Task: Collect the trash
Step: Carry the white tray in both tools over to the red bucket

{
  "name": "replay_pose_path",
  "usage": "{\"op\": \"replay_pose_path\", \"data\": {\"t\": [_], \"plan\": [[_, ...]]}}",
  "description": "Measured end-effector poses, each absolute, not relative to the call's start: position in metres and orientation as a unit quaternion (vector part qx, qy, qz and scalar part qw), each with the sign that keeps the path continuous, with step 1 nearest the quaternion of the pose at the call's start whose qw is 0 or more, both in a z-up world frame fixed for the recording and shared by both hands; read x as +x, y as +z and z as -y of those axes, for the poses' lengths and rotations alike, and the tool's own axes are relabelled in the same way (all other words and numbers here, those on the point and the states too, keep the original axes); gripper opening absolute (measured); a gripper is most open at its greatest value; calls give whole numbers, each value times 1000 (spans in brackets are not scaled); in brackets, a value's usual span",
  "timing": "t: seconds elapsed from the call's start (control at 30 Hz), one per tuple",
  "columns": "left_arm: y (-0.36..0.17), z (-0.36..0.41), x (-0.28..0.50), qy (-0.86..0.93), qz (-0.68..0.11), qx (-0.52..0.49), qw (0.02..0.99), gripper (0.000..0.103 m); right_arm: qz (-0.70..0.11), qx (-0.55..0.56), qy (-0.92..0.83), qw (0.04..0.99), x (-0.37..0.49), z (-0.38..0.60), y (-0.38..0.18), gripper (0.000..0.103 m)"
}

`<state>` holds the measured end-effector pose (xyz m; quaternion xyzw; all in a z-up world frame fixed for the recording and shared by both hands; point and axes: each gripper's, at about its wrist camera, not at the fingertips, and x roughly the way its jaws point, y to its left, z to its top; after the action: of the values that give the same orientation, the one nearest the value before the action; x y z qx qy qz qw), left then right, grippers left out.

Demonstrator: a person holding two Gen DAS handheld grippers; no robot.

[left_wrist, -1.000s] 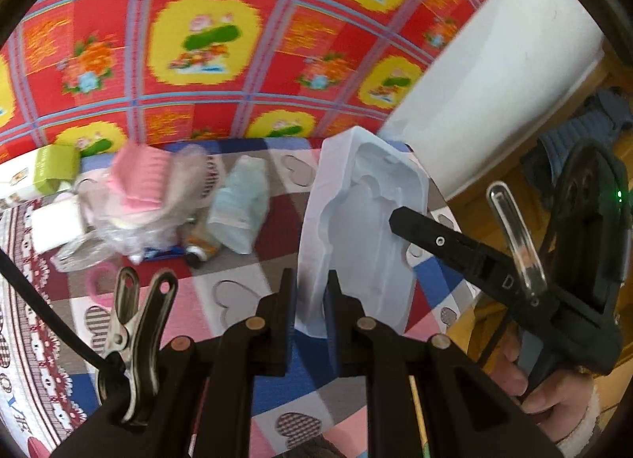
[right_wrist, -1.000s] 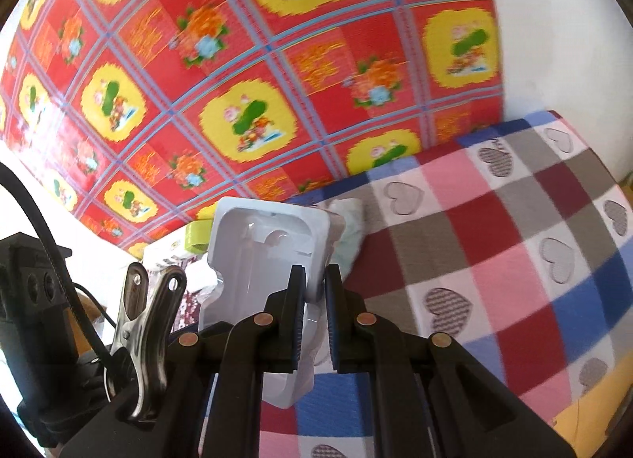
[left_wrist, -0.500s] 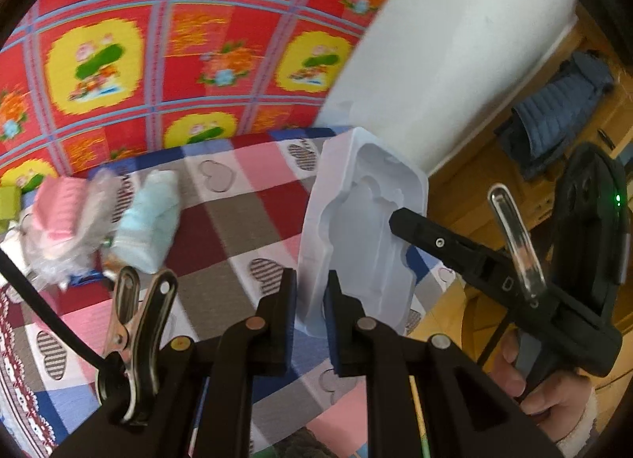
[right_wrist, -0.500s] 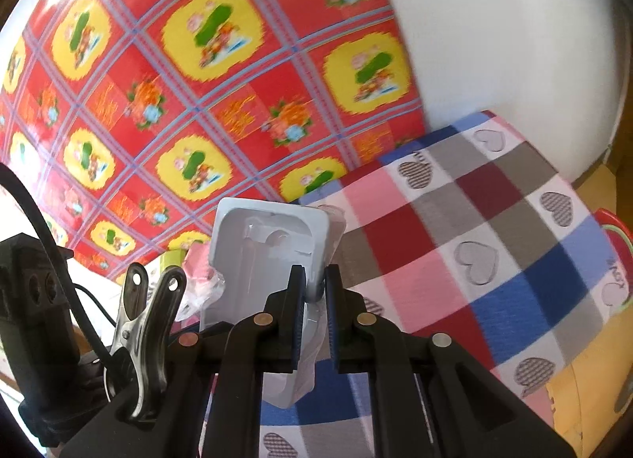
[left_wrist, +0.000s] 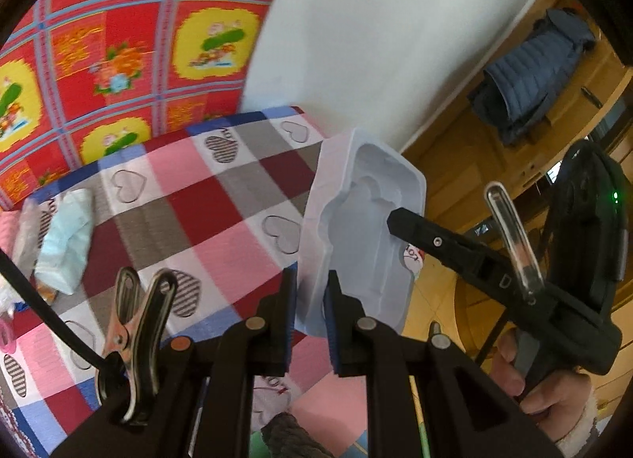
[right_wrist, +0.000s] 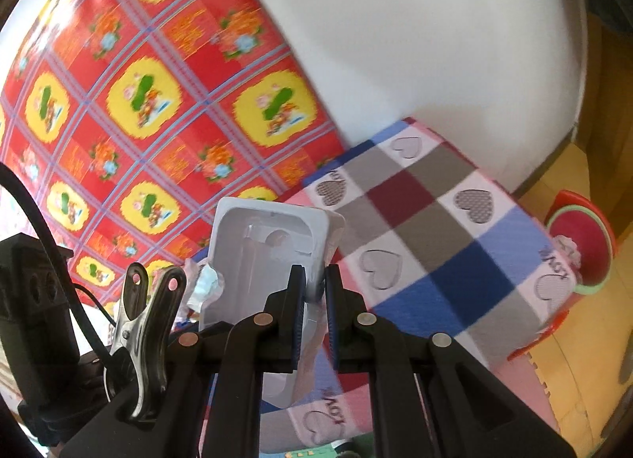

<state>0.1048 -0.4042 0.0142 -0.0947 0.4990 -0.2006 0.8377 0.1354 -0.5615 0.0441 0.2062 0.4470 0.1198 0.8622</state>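
Observation:
A white moulded plastic packaging tray [left_wrist: 356,228] is held in the air over the right end of the table. My left gripper [left_wrist: 310,295] is shut on its near edge. My right gripper [right_wrist: 314,291] is shut on its other edge, and the tray shows in the right wrist view [right_wrist: 261,256] too. The right gripper's fingers [left_wrist: 419,224] reach onto the tray from the right in the left wrist view. A pale blue tissue pack [left_wrist: 65,240] lies on the table at far left.
The table wears a checked heart-pattern cloth [left_wrist: 221,212] against a red and yellow patterned wall [left_wrist: 118,42]. A red and green bin [right_wrist: 581,248] stands on the wooden floor past the table's right end. A blue jacket [left_wrist: 530,74] hangs at back right.
Both grippers have carried the tray rightward, off toward the table's right end. The pile of trash has slid to the far left of view and the floor and bin have come into view.

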Motion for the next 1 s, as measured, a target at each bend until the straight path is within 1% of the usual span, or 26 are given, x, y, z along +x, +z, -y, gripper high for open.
{"op": "replay_pose_path", "data": {"t": [0.6, 1.0], "plan": [[3, 517, 146, -237, -514, -57, 822, 14, -433, 241, 74, 865, 150, 666, 32, 11], [-3, 597, 184, -255, -514, -30, 819, 14, -424, 255, 58, 867, 176, 744, 24, 11]]}}
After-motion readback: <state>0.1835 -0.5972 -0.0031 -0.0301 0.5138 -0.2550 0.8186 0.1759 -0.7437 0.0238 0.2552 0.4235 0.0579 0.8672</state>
